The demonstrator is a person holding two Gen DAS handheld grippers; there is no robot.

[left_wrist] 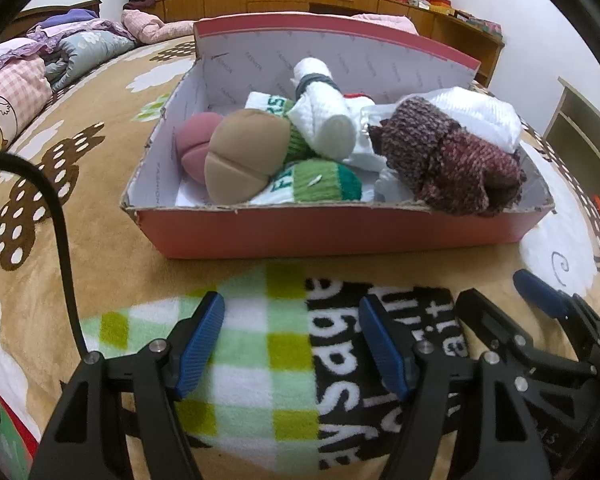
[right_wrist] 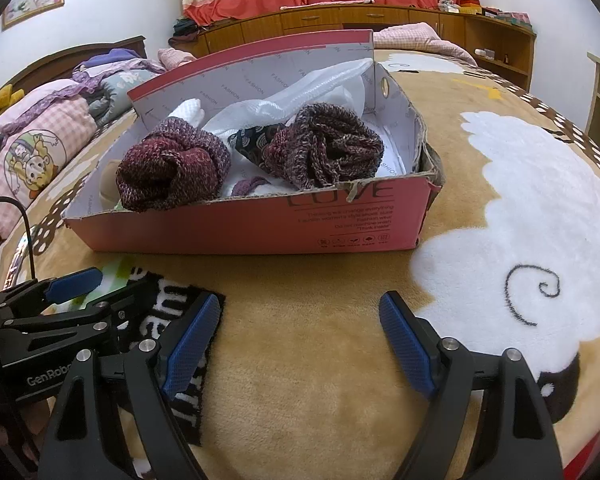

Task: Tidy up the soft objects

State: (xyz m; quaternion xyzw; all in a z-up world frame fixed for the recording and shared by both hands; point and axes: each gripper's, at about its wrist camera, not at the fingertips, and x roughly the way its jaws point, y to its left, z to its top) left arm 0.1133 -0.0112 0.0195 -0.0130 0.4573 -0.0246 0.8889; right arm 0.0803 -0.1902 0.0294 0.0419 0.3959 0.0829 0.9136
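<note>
At the left of the scene, the fleece sock, green-and-white check at one end and black with white lettering at the other, lies flat on the brown bed blanket, just near of the pink shoebox that already holds rolled socks, a white rolled cloth and maroon knitted pieces. The main risk, as I judge it, is a shallow bite: the sock is limp and plush, so if the left gripper closes on the top pile alone it could slip free or drag, and a pinch taken too deep could gather the blanket with it. A second risk is crowding, since the right gripper sits just beside the left one over the sock's black end, and the 2 tools could knock together if both close in. The box is also full toward its right side, so a flat sock dropped there may hang over the torn rim. The left gripper is held low and level, pointing toward the box, its 2 blue pads spread with the checked part of the sock between them. The right gripper, to its right, is likewise low and forward-pointing, spread wide, its left pad over the sock's black edge and its right pad over bare blanket, gripping nothing
</note>
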